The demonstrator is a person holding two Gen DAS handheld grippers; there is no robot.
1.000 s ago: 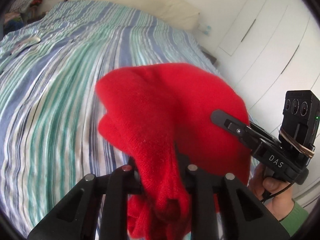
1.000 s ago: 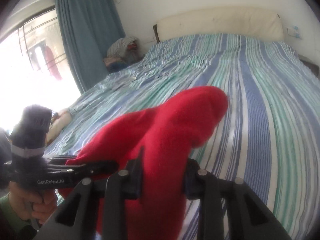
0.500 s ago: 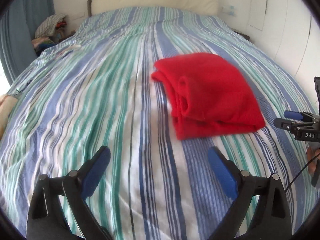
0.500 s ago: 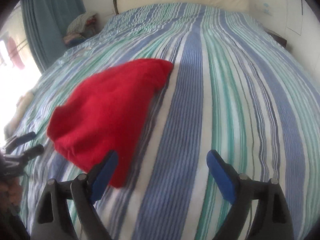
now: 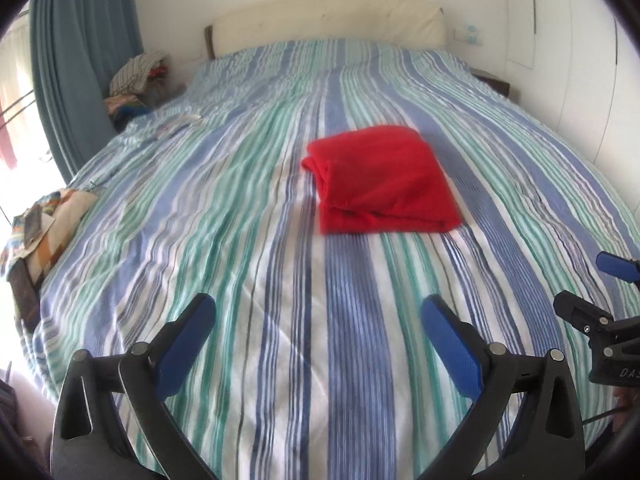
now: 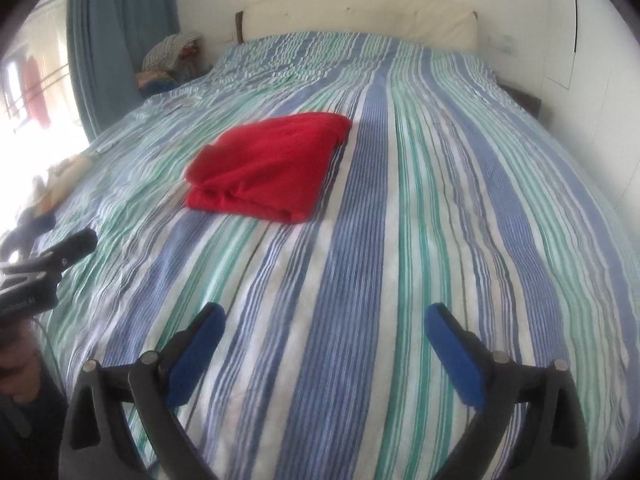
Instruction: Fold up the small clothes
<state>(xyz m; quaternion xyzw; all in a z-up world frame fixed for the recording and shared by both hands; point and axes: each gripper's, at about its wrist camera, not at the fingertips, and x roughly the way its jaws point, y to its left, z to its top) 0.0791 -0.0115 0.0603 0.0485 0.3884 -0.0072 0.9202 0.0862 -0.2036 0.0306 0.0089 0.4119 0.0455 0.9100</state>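
A folded red garment (image 5: pixel 382 182) lies flat on the striped bedcover (image 5: pixel 280 280), well ahead of both pairs of fingers and touched by neither. In the left wrist view it sits beyond the fingertips, slightly toward the right finger's side, its layered folded edges facing the camera and the left. In the right wrist view the same garment (image 6: pixel 266 172) lies ahead and off to the left, beyond the left finger, with bare bedcover (image 6: pixel 380 280) between it and the tips.

The left gripper (image 5: pixel 320 316) has its fingers spread wide apart, the blue pads (image 5: pixel 182 354) facing inward with nothing between them but striped cloth below. The right gripper (image 6: pixel 324 322) stands the same way, blue-padded fingers (image 6: pixel 454 356) wide apart and holding nothing.

Each gripper shows at the edge of the other's view: the right one (image 5: pixel 600 292) at the far right of the left wrist view, apart from the garment, and the left one (image 6: pixel 52 256) at the far left of the right wrist view, short of the garment.

Past the garment, at the far end of the bed, stands a cream headboard (image 5: pixel 328 20). A blue curtain (image 5: pixel 80 60) hangs at the left, with a pile of clothes (image 5: pixel 136 80) beside it.
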